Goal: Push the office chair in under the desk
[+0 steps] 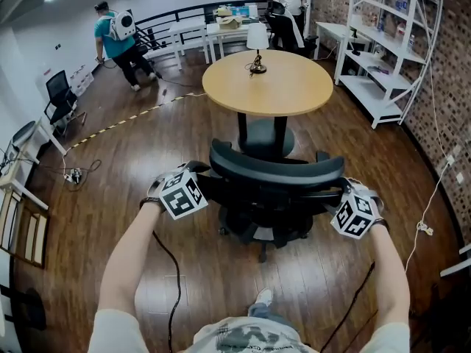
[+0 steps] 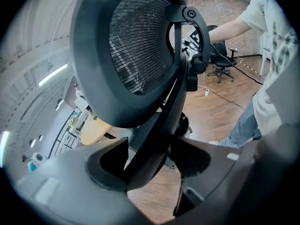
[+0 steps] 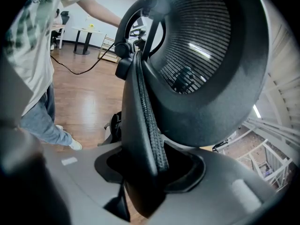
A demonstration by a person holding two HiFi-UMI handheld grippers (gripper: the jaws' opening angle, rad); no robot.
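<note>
1. Now, left gripper [image 1: 193,190] and right gripper [image 1: 344,206] each pinch the office chair [image 1: 276,173] at a backrest edge.
2. Push evenly toward twelve o'clock; the desk [image 1: 268,87] stands just beyond the chair.

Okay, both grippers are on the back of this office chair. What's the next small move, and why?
Probably push the office chair straight ahead a little, toward the round table. The left gripper and right gripper each clamp a side edge of the backrest, and the chair seems to stand wholly outside the table's rim, facing its pedestal.
</note>
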